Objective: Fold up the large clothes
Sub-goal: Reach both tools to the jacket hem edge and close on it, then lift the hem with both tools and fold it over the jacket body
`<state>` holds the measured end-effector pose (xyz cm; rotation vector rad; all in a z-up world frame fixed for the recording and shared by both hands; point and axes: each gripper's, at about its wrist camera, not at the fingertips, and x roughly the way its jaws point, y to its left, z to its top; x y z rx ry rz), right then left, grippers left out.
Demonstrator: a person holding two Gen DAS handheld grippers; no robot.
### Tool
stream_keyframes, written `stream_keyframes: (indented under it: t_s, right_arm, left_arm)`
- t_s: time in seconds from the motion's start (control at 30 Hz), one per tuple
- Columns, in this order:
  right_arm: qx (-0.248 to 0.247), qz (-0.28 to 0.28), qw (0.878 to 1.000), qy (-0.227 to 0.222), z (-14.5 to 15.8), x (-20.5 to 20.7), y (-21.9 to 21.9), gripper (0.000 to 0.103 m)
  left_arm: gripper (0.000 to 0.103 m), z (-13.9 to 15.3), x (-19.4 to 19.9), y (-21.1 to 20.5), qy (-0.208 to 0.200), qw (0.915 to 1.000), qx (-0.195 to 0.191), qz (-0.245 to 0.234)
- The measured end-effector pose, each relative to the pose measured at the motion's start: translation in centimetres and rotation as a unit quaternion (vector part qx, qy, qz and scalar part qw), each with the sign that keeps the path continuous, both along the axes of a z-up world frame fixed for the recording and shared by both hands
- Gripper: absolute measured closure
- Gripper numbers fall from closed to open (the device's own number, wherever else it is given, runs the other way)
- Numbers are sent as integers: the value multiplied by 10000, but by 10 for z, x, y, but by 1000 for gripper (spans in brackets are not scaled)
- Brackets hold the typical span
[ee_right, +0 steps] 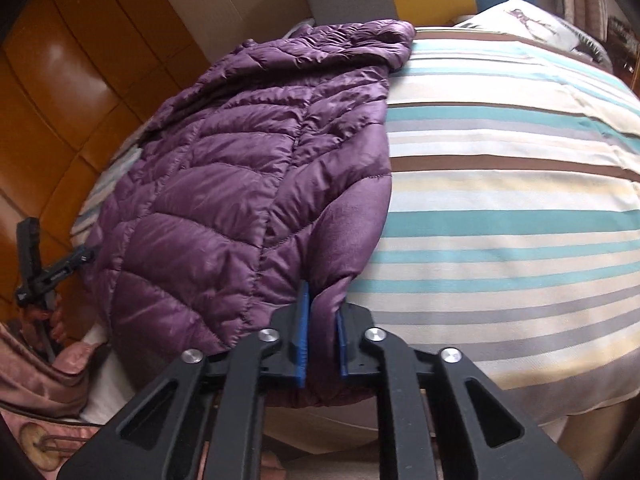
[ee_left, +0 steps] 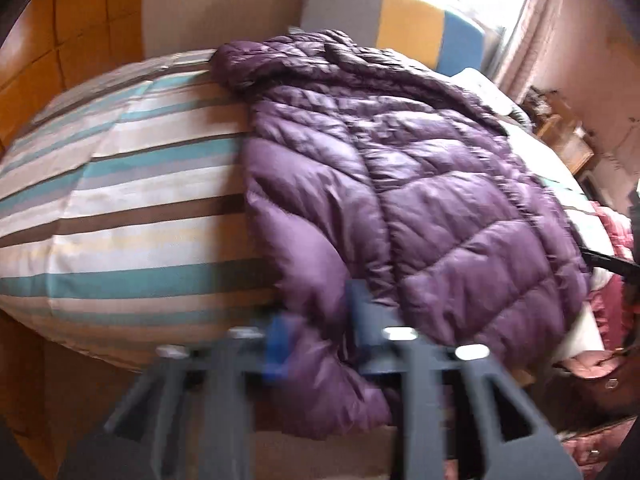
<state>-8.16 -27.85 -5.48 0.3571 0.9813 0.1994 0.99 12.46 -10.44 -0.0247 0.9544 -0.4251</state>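
Observation:
A purple quilted puffer jacket (ee_left: 420, 184) lies spread on a bed with a striped cover (ee_left: 140, 184), its hood toward the headboard. In the left wrist view, which is blurred, my left gripper (ee_left: 316, 320) is shut on the jacket's near hem corner, with fabric bunched between the blue pads. In the right wrist view my right gripper (ee_right: 323, 320) is shut on the other hem corner of the jacket (ee_right: 224, 184), a fold of fabric pinched between its pads. The striped cover (ee_right: 500, 200) stretches to the right. The left gripper (ee_right: 82, 258) shows at the jacket's far left edge.
A headboard cushion (ee_left: 404, 28) in grey, yellow and blue panels stands behind the bed. Glossy wooden panels (ee_right: 60, 80) run along the left. Pink clothing (ee_left: 612, 232) and a brown bag (ee_right: 36, 380) lie beside the bed. A printed pillow (ee_right: 520, 20) sits at the head.

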Motion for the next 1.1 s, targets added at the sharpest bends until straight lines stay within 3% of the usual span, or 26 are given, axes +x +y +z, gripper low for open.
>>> stream_keyframes:
  t_s: [0.07,0.17,0.3,0.5,0.67,0.73,0.9,1.03,1.1]
  right_arm:
    - [215,24,9997,-130,3,0,-2,97]
    - [513,30,9981,-345,10,-2,-6,98]
    - [983,101,9920,-791,27,-9,-16,99]
    - [1370,334,9809,-1341,50,-16,-18,99]
    - [2209,678,9536,-1930,72,-23,-28,99]
    - [2447,828,9413,-2173,82,-26,-33,99]
    - [3038,908,9101,-2669,104,-27,-48,99]
    - [3164,600,9055,-2763,107,-6,-64,99]
    - [3125,375,9078,-2773,108,14,-71,99]
  left_arm:
    - [97,6,-3,-4,-119,9998,-103,-92]
    - [98,23,-15,-9,-603,9977,-126,-272]
    - [98,50,-27,-2,-1184,9906,-605,-316]
    - [98,77,-36,10,-1598,9777,-1312,-364]
    - [98,99,-43,25,-1896,9608,-1945,-558]
    - [98,110,-47,35,-2015,9499,-2302,-643]
    - [98,131,-42,58,-2016,9295,-3017,-665]
    - [98,135,-22,79,-1800,9233,-3378,-325]
    - [98,133,-1,87,-1592,9254,-3439,-34]
